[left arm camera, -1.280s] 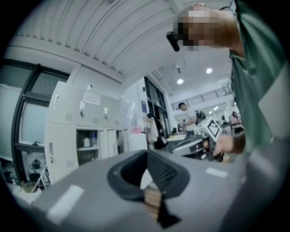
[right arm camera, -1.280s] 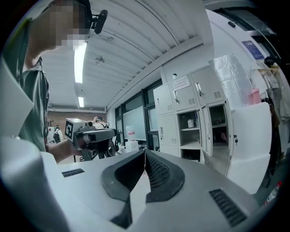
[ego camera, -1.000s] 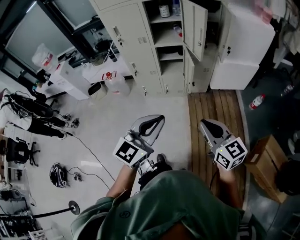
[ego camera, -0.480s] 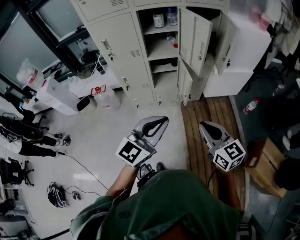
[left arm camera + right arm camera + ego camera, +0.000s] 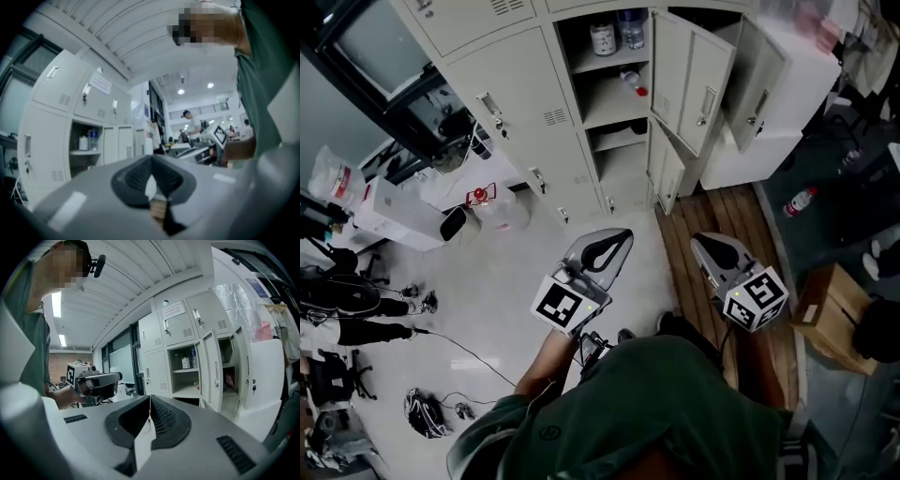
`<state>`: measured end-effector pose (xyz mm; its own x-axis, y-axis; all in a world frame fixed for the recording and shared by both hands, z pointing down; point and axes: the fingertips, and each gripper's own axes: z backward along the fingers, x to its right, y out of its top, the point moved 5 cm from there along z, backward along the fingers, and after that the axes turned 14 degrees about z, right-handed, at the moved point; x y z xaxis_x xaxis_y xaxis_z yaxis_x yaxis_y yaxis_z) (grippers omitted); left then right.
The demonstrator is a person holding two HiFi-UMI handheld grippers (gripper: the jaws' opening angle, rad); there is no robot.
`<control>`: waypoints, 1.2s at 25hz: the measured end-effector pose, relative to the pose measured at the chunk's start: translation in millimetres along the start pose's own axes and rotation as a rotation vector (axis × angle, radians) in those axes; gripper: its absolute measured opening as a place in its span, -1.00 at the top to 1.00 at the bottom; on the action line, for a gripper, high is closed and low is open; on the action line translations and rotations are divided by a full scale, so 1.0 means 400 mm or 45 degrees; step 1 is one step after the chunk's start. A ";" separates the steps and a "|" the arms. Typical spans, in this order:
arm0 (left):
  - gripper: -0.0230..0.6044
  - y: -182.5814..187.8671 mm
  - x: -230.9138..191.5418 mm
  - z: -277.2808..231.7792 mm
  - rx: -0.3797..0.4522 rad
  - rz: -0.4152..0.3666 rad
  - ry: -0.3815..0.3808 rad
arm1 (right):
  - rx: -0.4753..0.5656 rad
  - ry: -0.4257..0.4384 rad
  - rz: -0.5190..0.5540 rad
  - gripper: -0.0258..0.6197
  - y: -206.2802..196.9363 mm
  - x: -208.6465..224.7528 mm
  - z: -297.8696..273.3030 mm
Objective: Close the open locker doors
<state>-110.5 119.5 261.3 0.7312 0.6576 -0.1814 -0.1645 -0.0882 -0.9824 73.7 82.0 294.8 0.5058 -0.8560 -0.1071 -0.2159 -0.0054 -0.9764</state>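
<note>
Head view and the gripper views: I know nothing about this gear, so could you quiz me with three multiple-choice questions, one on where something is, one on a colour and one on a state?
1. On which shelf of the open locker do the two upright containers stand?
A. lowest
B. middle
C. top

2. What colour are the closed locker doors?
A. cream-white
B. blue
C. red

3. How do the jaws of the right gripper stand?
A. wide apart
B. shut, with nothing between them
C. clamped on a door handle

Answers:
1. C: the head view shows them side by side on the highest shelf.
2. A: every closed door is the same pale cream.
3. B: the right gripper view shows the two pads meeting, with nothing between them.
</note>
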 end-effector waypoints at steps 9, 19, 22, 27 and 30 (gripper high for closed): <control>0.92 -0.029 -0.151 -0.177 -0.014 0.000 0.132 | -0.021 0.126 0.014 0.90 -0.076 0.210 -0.152; 0.92 -0.092 -0.275 -0.369 0.038 -0.024 0.250 | 0.021 0.206 0.052 0.90 -0.175 0.415 -0.284; 0.92 -0.130 -0.305 -0.393 0.010 -0.012 0.268 | 0.023 0.204 0.034 0.90 -0.238 0.437 -0.315; 0.92 -0.239 -0.384 -0.417 -0.028 0.062 0.283 | -0.081 0.201 0.067 0.90 -0.407 0.469 -0.376; 0.92 -0.328 -0.426 -0.436 -0.048 0.110 0.273 | -0.163 0.183 0.075 0.90 -0.533 0.491 -0.401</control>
<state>-98.1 -111.3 413.3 0.8403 0.4725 -0.2658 -0.2104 -0.1676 -0.9631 85.0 -167.7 511.9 0.3667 -0.9217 -0.1265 -0.3506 -0.0109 -0.9365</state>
